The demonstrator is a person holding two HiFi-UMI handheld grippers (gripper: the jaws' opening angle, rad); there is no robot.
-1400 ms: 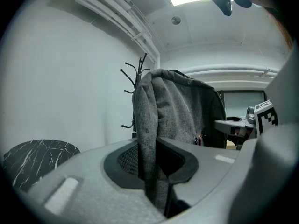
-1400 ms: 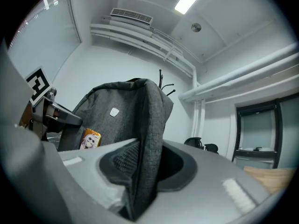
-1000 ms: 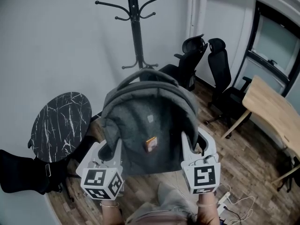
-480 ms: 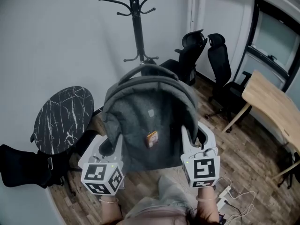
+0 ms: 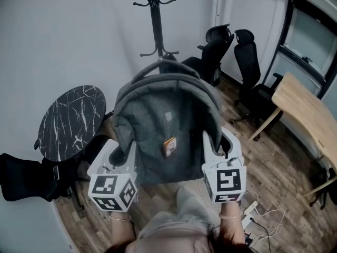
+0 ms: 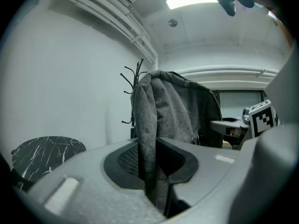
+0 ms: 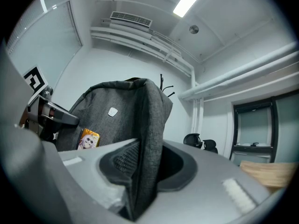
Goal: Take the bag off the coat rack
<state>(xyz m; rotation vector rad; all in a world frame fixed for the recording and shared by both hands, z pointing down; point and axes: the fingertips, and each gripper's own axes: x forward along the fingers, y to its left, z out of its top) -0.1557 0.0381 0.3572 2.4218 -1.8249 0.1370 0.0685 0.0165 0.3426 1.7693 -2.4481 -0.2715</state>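
Head view: from the person's head, facing forward and steeply down over the left gripper [image 5: 120, 156], the right gripper [image 5: 218, 151], the grey bag [image 5: 167, 125] and the coat rack [image 5: 154, 20].
Left gripper view: mounted low on the left gripper, looking up along its jaws, very close to the bag fabric.
Right gripper view: mounted likewise on the right gripper, tilted toward the ceiling.
Shared: all three views show the bag and the coat rack.
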